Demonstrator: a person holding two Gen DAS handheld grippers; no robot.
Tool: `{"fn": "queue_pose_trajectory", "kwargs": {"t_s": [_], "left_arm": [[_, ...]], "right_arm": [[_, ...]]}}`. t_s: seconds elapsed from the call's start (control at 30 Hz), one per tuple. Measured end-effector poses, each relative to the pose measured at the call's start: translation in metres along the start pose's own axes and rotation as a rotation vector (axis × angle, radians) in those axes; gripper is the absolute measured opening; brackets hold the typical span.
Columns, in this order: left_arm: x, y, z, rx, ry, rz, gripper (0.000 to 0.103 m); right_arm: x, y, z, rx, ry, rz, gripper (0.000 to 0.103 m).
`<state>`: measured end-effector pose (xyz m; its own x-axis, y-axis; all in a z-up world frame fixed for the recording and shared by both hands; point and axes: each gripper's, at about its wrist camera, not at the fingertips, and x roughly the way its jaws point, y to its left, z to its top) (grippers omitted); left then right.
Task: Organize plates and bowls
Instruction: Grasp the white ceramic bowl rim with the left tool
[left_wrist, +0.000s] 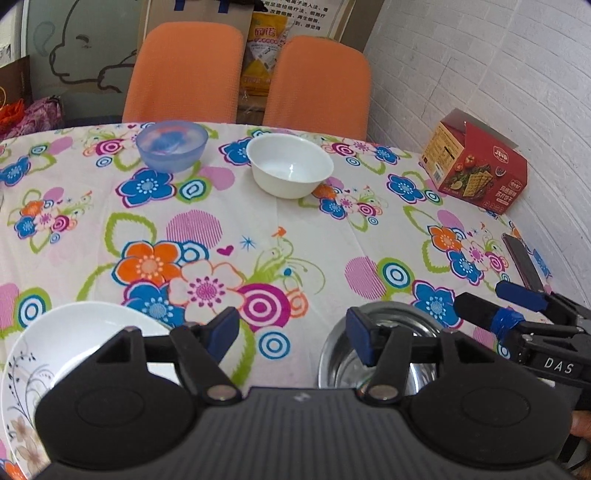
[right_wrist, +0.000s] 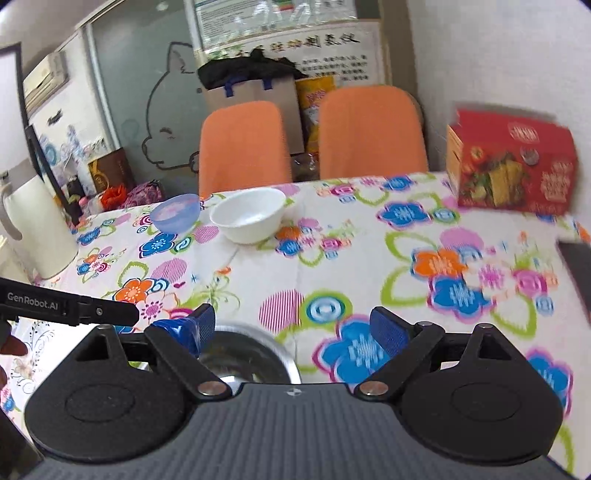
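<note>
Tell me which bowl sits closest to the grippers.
The shiny steel bowl, right beneath both open grippers; the white ceramic bowl and translucent blue plastic bowl sit at the far edge.

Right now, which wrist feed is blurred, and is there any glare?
Left wrist view: sharp; small glare spot inside the white bowl, reflections in the steel bowl. Right wrist view: motion blur smears the tablecloth and the red box, worst on its right side; both views show fisheye bending at the edges.
</note>
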<state>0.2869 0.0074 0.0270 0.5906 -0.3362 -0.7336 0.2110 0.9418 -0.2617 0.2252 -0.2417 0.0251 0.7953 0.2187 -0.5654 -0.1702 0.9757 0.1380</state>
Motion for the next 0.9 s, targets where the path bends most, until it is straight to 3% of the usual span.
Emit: {"fn": "queue_pose_trajectory", "kwargs": {"t_s": [0.13,0.43,0.73,0.9], "left_arm": [[0.016,0.023,0.032,-0.076,0.01,-0.018,0.057],[0.082,0.071,0.104,-0.408,0.041,-0.115,0.057],[0.158,0.076,0.135,-0.575,0.094,-0.077,0.057],[0.179,0.073,0.144,-0.572,0.099,-0.036,0.057]], "right_arm": [[0.026,0.007,0.035,-0.097,0.012,-0.008,0.078],[0.126,0.01,0.092,-0.146,0.112,0.047,0.078],[0.223,0.009,0.109,-0.207,0.177,0.004,0.078],[0.251,0.012,0.104,-0.25,0.2,0.025,0.078]]}}
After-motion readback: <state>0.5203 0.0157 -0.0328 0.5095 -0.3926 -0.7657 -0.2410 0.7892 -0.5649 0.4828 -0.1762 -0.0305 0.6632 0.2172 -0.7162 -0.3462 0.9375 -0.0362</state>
